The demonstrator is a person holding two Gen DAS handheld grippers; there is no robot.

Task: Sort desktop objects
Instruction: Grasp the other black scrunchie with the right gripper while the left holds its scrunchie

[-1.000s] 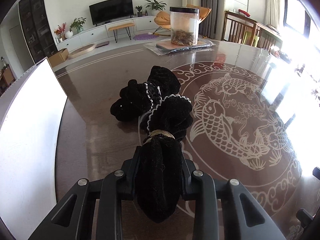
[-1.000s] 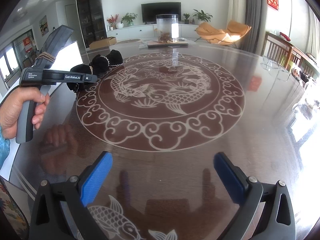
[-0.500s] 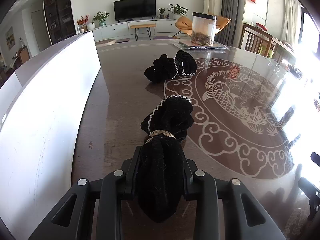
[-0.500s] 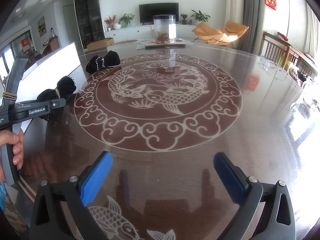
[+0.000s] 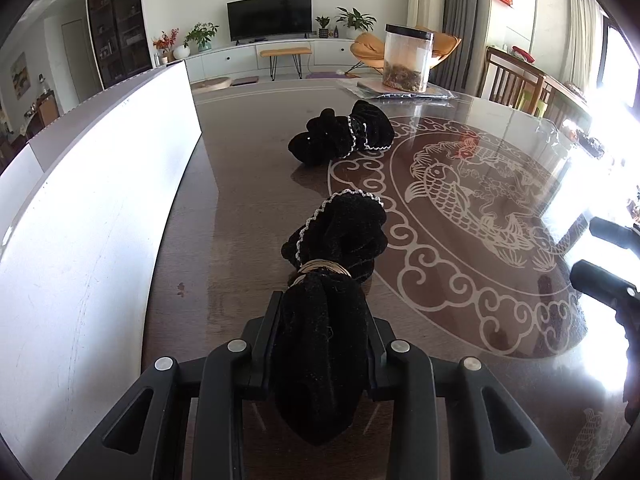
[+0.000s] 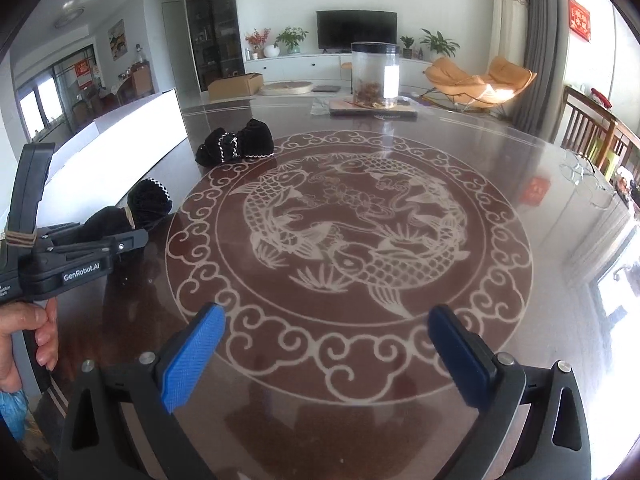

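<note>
1. Velvet pouch (image 5: pixel 320 344), black and tied at the neck with a pale band, is sitting clamped between the jaws of my left gripper (image 5: pixel 322 344); its frilled mouth is hanging out past the fingertips over the dark table (image 5: pixel 248 208).
2. I am seeing the same pouch (image 6: pixel 136 210) from the right camera, sticking out of the left gripper (image 6: pixel 120 236) near the table's left edge, with a hand (image 6: pixel 24 336) wrapping the handle below.
3. I am keeping my right gripper (image 6: pixel 324 356) with its blue pads (image 6: pixel 192 356) spread wide apart and nothing between them, hovering over the scroll border of the fish pattern.
4. Two more black pouches (image 5: pixel 340 136) are lying bunched together farther along the table, touching the pattern's outer ring, well apart from the held one.
5. A white board (image 5: pixel 92 216) is standing along the left side of the table.
6. A clear jar (image 6: pixel 375 74) with brown contents is resting on a flat mat at the far edge.
</note>
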